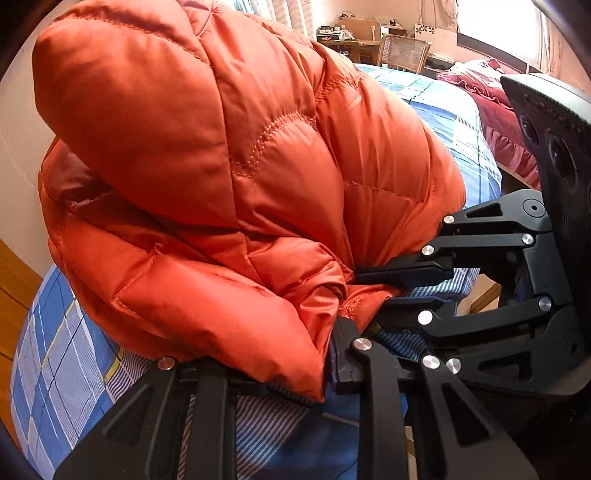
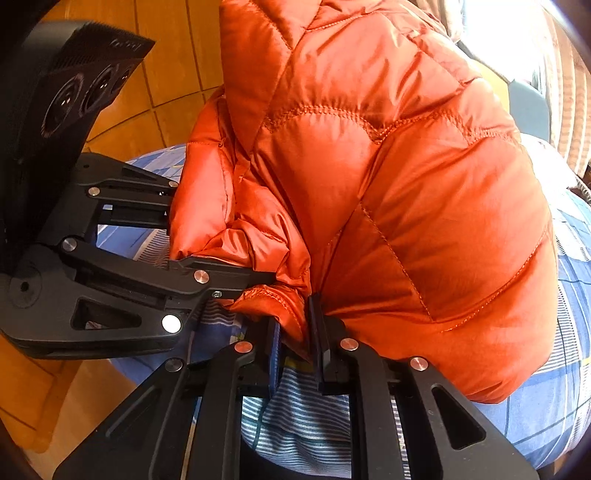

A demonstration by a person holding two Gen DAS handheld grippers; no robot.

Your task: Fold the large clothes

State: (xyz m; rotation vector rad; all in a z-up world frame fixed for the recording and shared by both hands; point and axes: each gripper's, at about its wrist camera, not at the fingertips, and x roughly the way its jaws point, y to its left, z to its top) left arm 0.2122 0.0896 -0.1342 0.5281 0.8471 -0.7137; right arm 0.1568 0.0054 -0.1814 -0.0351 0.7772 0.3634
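Note:
An orange quilted puffer jacket point(image 1: 229, 155) hangs bunched over a bed, held up by both grippers. My left gripper point(image 1: 266, 362) is at the bottom of the left wrist view, shut on a thick fold of the jacket, which hides its left fingertip. In the right wrist view the jacket point(image 2: 406, 206) fills the middle, and my right gripper point(image 2: 295, 332) is shut on a thin edge of it near the hem. The grippers are close together: the right gripper point(image 1: 371, 291) bites the fabric just beside the left, and the left gripper point(image 2: 218, 247) shows at the left of the right wrist view.
Below the jacket lies a bed with a blue plaid sheet point(image 1: 66, 354) and a striped blue cloth point(image 2: 303, 417). Wooden floor point(image 2: 166, 66) lies beside the bed. At the back stand red bedding point(image 1: 495, 107), a wicker chair point(image 1: 404, 51) and a desk point(image 1: 351, 35).

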